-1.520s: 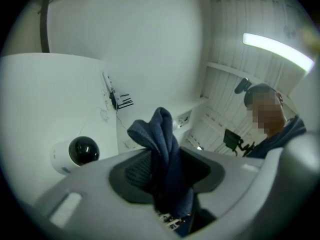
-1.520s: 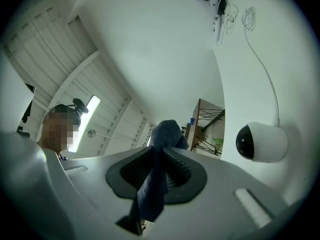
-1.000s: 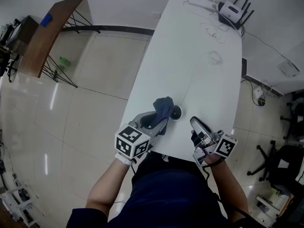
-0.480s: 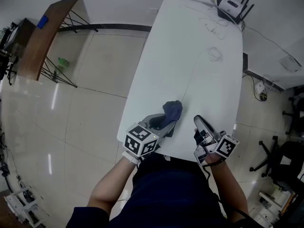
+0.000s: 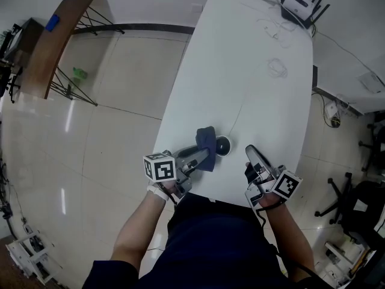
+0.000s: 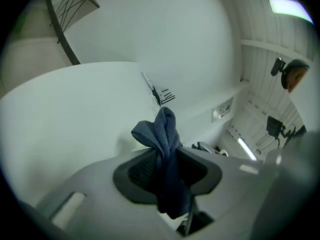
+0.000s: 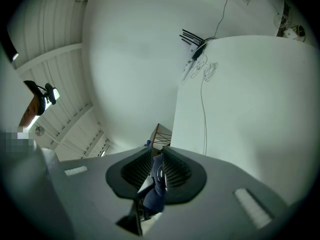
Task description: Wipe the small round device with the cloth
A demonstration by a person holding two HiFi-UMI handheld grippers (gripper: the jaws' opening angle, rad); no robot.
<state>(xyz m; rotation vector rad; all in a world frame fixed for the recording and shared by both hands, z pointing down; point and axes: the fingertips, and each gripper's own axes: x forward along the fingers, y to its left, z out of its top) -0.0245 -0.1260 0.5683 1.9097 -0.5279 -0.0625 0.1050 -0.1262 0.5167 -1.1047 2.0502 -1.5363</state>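
Blue cloth (image 5: 206, 141) is bunching in the left gripper (image 5: 198, 155), whose jaws are clamping it. For a clean wipe it should be going down flat over the small round device (image 5: 222, 145), circling under light pressure. That device is sitting on the white table (image 5: 252, 89) just beside the cloth, between it and the right gripper (image 5: 249, 152), whose jaws have just been closing and are standing narrowly apart, gripping nothing.

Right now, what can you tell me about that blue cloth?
The cloth is dark blue, soft-looking fabric, bunched and crumpled. The left gripper clamps one end between its jaws; the loose end sticks out ahead, over the white table, right beside the small round device. Whether they touch is unclear.
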